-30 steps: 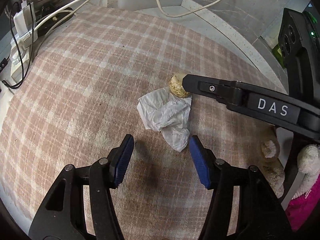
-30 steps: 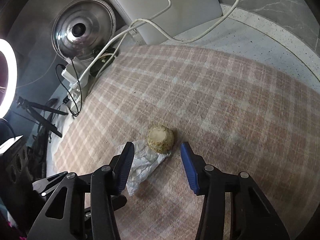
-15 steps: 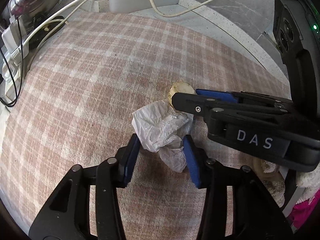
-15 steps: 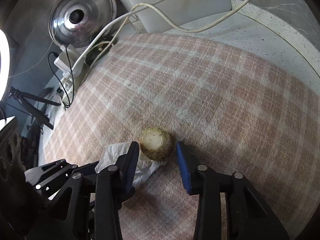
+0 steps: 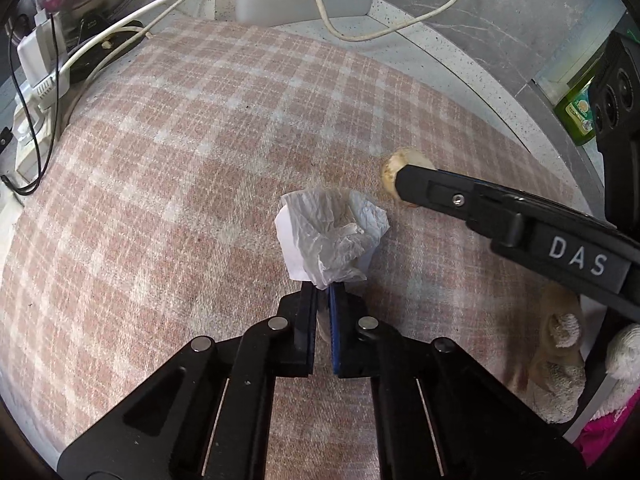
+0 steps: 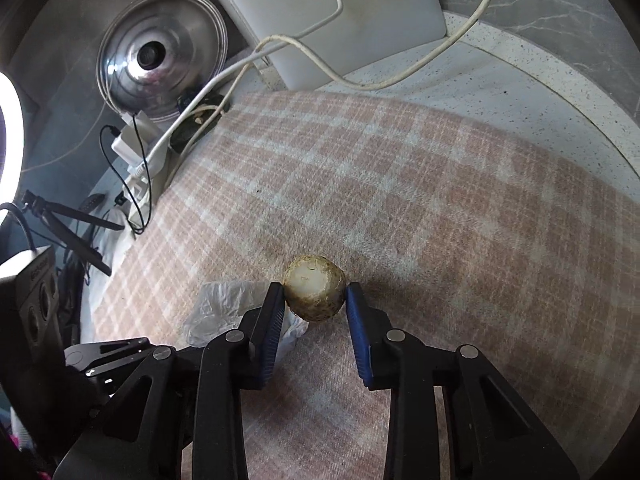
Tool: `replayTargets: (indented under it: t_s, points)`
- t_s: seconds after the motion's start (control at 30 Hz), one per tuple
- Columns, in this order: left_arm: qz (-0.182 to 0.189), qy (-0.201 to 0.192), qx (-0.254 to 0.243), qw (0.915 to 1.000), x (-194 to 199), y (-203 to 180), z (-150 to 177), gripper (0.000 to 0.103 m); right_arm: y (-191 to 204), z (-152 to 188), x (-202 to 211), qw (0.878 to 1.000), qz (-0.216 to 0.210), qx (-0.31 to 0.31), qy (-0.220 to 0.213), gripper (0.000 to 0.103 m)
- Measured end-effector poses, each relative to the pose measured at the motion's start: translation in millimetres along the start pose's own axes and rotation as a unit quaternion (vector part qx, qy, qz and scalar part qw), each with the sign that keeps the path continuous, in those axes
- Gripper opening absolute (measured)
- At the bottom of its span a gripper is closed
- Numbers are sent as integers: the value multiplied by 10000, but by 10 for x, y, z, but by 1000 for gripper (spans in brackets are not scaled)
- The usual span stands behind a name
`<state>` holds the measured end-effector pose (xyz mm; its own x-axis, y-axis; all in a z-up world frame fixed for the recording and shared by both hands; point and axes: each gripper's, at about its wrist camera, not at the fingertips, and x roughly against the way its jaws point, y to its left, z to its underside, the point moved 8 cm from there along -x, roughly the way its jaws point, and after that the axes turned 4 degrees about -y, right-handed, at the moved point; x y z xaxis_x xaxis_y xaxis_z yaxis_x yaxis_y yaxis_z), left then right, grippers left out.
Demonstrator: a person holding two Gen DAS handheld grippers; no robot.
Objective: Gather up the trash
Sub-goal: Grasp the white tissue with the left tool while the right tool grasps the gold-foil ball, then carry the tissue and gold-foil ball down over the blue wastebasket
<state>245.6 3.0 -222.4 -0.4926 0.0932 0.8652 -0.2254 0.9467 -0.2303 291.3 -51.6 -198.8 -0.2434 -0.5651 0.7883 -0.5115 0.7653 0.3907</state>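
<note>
Left gripper [image 5: 323,292], black-armed with blue pads, clamped tight on the lower tail of a crumpled white plastic wrapper [image 5: 332,240]. Wrapper fanned out above the closed pads, over a pink-and-white plaid woven cloth [image 5: 192,168]; contact with the cloth not readable from this view. Same wrapper visible from the right wrist camera as a pale crinkled sheet [image 6: 224,308], just left of and partly behind the right gripper's left finger.

Right gripper [image 6: 315,300], same black frame and blue pads, closed on a round, rough-skinned, yellowish-brown vegetable stub [image 6: 315,294] with a pale cut face turned toward the lens. Both pads pressed against the stub's sides, stub at the very fingertips. From the left wrist camera, only the stub's end [image 5: 394,166] seen past a black finger marked "DAS", up and right of the wrapper, near it but apart.

Beyond the cloth's far edge: speckled pale stone counter [image 6: 520,80], a flat light-grey slab [image 6: 340,12] leaning at the back, a cream cable [image 6: 400,76] looping across it. Far left: a shiny steel pot lid [image 6: 160,64] with dark knob, standing on edge, with white plugs and a power strip [image 5: 36,92] trailing thin black wire beside it. Bright ring light [image 6: 8,136] at the left margin, dark tripod legs [image 6: 72,228] below. Off the cloth's right side: beige and white plush shapes [image 5: 560,364], something magenta [image 5: 608,436], and a green bottle [image 5: 578,108] further back.
</note>
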Motion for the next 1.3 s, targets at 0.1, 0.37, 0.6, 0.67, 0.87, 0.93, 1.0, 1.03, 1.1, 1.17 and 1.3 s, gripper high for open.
replayTargets:
  t_s: [0.1, 0.37, 0.6, 0.67, 0.87, 0.93, 1.0, 1.03, 1.1, 1.17, 1.3]
  points:
    - [12, -50, 60, 10000, 88, 34, 28, 2, -19, 10, 98, 9999, 9, -66, -90, 29]
    - [11, -233, 161, 9996, 396, 150, 136, 2, 36, 133, 302, 9997, 113, -12, -206, 29]
    - [2, -388, 212, 9990, 691, 275, 283, 2, 194, 295, 486, 9995, 115, 99, -294, 29]
    - [-33, -422, 183, 9989, 754, 295, 320, 2, 241, 356, 519, 9994, 116, 117, -298, 29]
    - [-31, -526, 182, 9984, 987, 395, 488, 2, 403, 579, 640, 9994, 117, 126, -288, 29]
    - [-33, -523, 148, 9985, 1044, 413, 552, 2, 461, 654, 698, 9994, 120, 127, -303, 29]
    - [-39, -520, 101, 9986, 1114, 441, 640, 2, 509, 726, 761, 9993, 123, 104, -331, 29]
    - [-39, -515, 79, 9986, 1137, 447, 678, 2, 536, 770, 793, 9993, 114, 83, -341, 29]
    - [-33, -513, 54, 9987, 1208, 478, 777, 2, 590, 857, 848, 9993, 110, 56, -356, 29]
    - [-35, -517, 48, 9986, 1280, 516, 870, 2, 641, 957, 900, 9992, 127, 46, -366, 29]
    - [-15, -511, 11, 9987, 1404, 583, 1078, 2, 752, 1193, 1007, 9991, 153, -20, -394, 29]
